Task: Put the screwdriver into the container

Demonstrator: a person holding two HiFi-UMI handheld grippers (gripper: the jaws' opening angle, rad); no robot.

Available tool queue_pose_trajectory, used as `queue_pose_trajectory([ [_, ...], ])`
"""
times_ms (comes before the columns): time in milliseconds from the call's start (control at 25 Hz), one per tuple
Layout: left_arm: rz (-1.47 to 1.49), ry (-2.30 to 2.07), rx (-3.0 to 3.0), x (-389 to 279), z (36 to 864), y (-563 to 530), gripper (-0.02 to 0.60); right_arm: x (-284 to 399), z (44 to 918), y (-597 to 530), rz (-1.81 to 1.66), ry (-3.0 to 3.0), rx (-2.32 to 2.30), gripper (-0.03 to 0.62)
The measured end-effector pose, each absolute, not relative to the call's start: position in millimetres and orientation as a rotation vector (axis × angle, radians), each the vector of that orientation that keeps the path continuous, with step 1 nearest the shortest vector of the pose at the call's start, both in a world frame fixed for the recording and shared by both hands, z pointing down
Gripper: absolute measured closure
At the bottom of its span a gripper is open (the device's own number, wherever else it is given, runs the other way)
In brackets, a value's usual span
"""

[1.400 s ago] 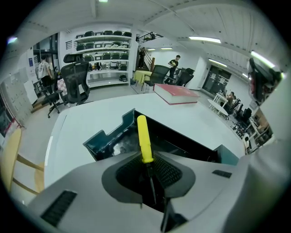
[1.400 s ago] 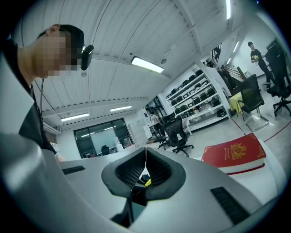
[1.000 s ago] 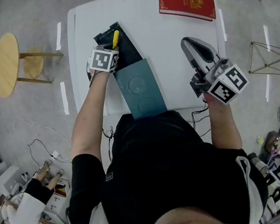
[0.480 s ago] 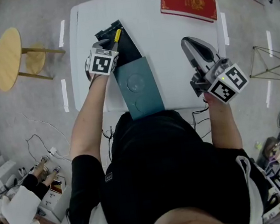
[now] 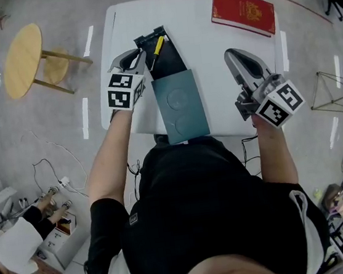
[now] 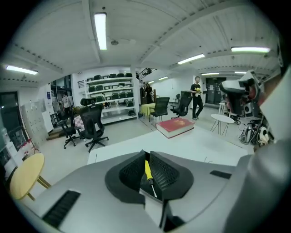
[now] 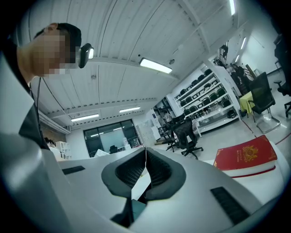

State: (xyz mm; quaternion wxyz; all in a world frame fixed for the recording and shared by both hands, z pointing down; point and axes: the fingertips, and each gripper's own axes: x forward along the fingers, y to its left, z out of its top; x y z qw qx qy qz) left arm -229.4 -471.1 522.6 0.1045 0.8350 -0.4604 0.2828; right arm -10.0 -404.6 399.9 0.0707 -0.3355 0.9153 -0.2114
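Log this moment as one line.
screwdriver: lying in container | left gripper: open, empty | right gripper: shut, empty

left gripper view | container mostly hidden behind left tool | screwdriver tip too small to tell

Screwdriver: slim yellow-handled screwdriver, silver shaft.
Container: open rectangular black plastic container, black throughout.
Lid: flat dark-teal plastic lid, two faint circles.
Book: red hardcover book, far right, gold emblem.
Table: white rectangular table.
Grippers: left gripper and right gripper, grey shells, black ribbed pads, black-and-white square markers.
Stool: round pale-yellow wooden stool, far left.
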Motion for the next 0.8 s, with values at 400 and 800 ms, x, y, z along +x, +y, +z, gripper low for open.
queue_pose_trajectory([
  [400,0.565,-1.426,2.566,-313,454,-393,0.558,-109,379,-353,-0.558,2.804,-1.006,0.563],
  [800,0.338,-1.433,2.661,-433,410,-284,0.565,-221,348,-256,-0.434,2.812,-1.108,0.563],
])
